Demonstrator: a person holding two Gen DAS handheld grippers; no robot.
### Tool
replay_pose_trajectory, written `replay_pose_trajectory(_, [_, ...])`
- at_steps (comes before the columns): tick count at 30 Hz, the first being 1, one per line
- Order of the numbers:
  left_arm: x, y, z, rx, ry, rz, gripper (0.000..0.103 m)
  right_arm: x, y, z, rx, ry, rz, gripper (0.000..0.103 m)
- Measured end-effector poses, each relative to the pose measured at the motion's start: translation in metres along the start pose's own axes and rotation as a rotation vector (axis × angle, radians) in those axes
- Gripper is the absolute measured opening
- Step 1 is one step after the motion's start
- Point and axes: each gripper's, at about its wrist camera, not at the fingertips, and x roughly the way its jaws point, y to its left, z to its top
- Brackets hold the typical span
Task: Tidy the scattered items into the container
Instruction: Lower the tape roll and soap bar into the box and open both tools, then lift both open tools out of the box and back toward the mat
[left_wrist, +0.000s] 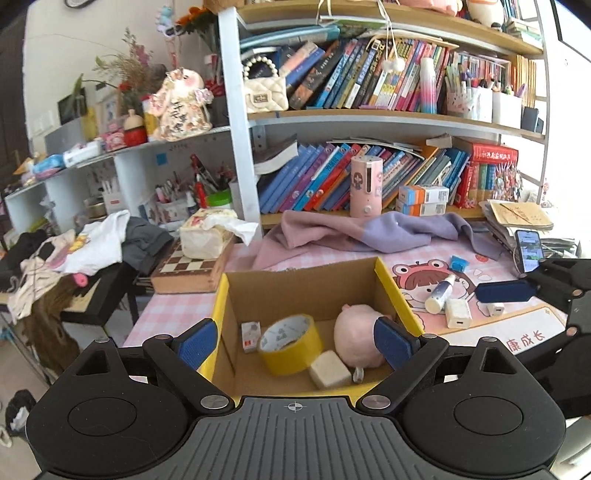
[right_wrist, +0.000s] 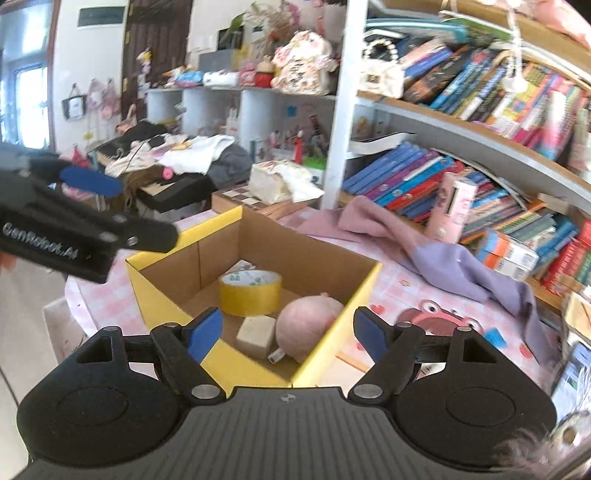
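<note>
A cardboard box (left_wrist: 395, 291) with yellow outer walls stands on the pink desk mat. Inside lie a yellow tape roll (left_wrist: 291, 343), a pink plush ball (left_wrist: 360, 339), a beige block (left_wrist: 330, 370) and a small red-and-white carton (left_wrist: 251, 336). My left gripper (left_wrist: 294, 343) hovers open over the box's near edge, holding nothing. In the right wrist view my right gripper (right_wrist: 288, 332) is open and empty above the box's (right_wrist: 159, 302) near corner, over the tape (right_wrist: 251, 291), plush (right_wrist: 306, 328) and block (right_wrist: 256, 330). On the mat lie a white spray bottle (left_wrist: 439, 295), a white charger (left_wrist: 458, 313) and a small adapter (left_wrist: 495, 308).
A blue pad (left_wrist: 506, 291) of my right gripper reaches in from the right, above the loose items. A small blue object (left_wrist: 459, 263) and a phone (left_wrist: 530, 251) lie further back. A pink-purple cloth (left_wrist: 354, 230), a chessboard box (left_wrist: 188, 271) and full bookshelves (left_wrist: 369, 177) lie behind.
</note>
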Motion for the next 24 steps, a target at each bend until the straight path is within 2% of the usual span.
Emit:
replay_pose_trajectory(10, [-0.039,-0.016,-0.038,-0.042,0.007,0.006,0.094,-0.049,0.012,-0.034,0.095,-0.019,-0.074,0.085])
replay_pose_trajectory(24, [-0.068,-0.034,-0.074,-0.055,0.013,0.019,0.095,-0.081,0.039,-0.072,0.087,-0.006,-0.114,0.087])
